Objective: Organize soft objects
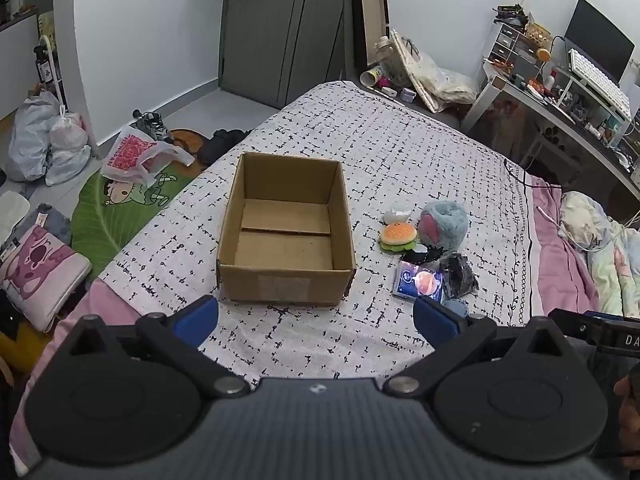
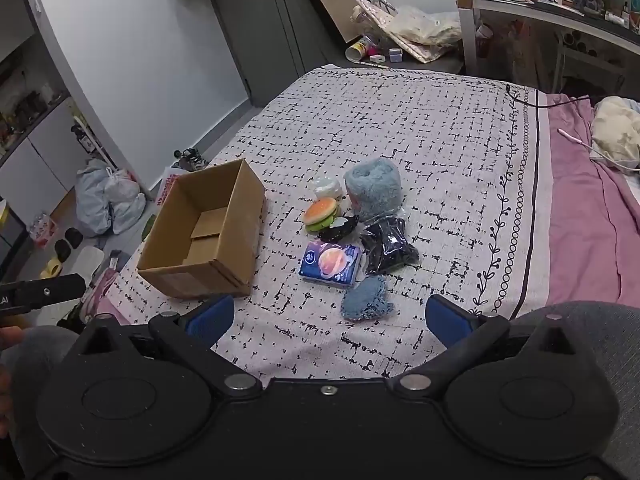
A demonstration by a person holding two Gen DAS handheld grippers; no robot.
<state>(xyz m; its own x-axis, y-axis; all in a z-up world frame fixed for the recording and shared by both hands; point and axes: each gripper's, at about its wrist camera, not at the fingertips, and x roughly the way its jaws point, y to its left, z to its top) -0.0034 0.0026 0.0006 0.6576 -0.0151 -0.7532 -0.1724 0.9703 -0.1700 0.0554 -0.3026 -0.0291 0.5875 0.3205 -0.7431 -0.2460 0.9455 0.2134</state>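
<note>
While both claws, left claw (image 1: 316,316) and right claw (image 2: 328,316), gape empty, bare bedspread (image 2: 440,152) surrounds the box (image 1: 286,228).

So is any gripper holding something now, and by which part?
Nothing is held. The left gripper and right gripper are both open above the bed, empty.

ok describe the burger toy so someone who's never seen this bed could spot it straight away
On the patterned bedspread, look just right of the open cardboard box at the small pile of soft things. The burger plush sits on the pile's box-side edge, beside the fluffy blue plush. Only it has an orange bun over a green layer.
</note>
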